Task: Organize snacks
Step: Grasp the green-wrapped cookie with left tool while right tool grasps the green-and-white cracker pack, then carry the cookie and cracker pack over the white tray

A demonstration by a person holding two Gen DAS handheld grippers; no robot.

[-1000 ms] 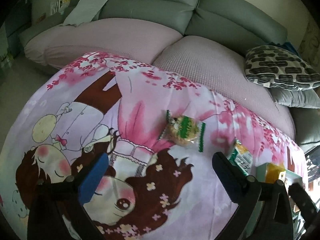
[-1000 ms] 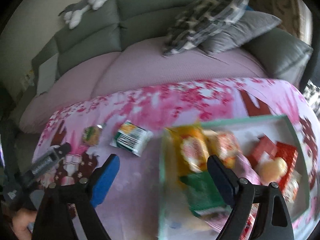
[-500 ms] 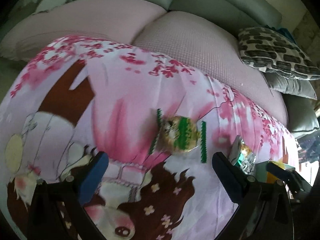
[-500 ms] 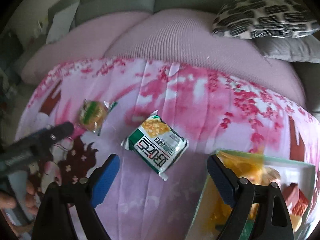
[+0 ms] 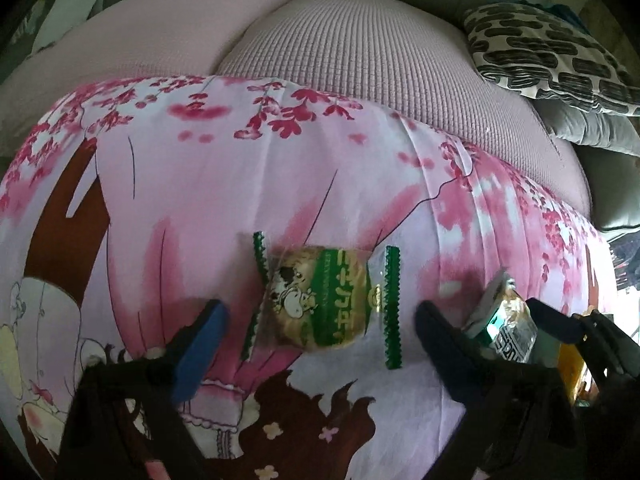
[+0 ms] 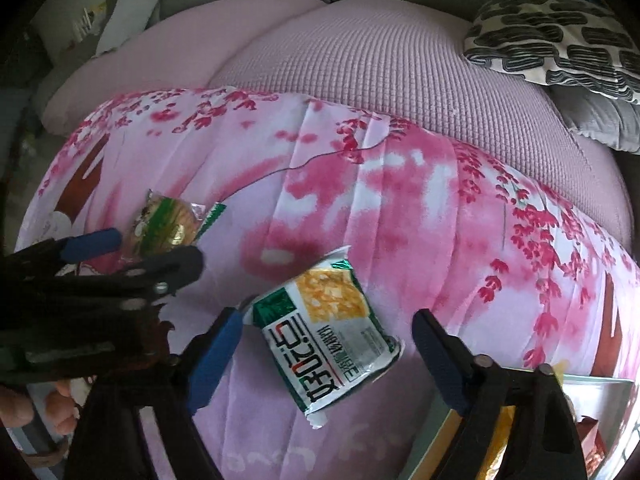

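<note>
Left gripper (image 5: 320,316) jaws closing around round cookie packet (image 5: 320,300) on pink floral cloth (image 5: 224,176), pads not touching. Right gripper (image 6: 328,336) likewise closing around green-white snack packet (image 6: 326,332), just beside. Snack box (image 6: 600,404) lower right; patterned pillow (image 6: 560,40) on sofa (image 6: 380,80) behind.

Each gripper was a black frame with two angled fingers faced with blue pads: the left gripper (image 5: 320,316), the right gripper (image 6: 328,328). Round screw heads (image 6: 480,360) marked the right frame's finger pivots.
</note>
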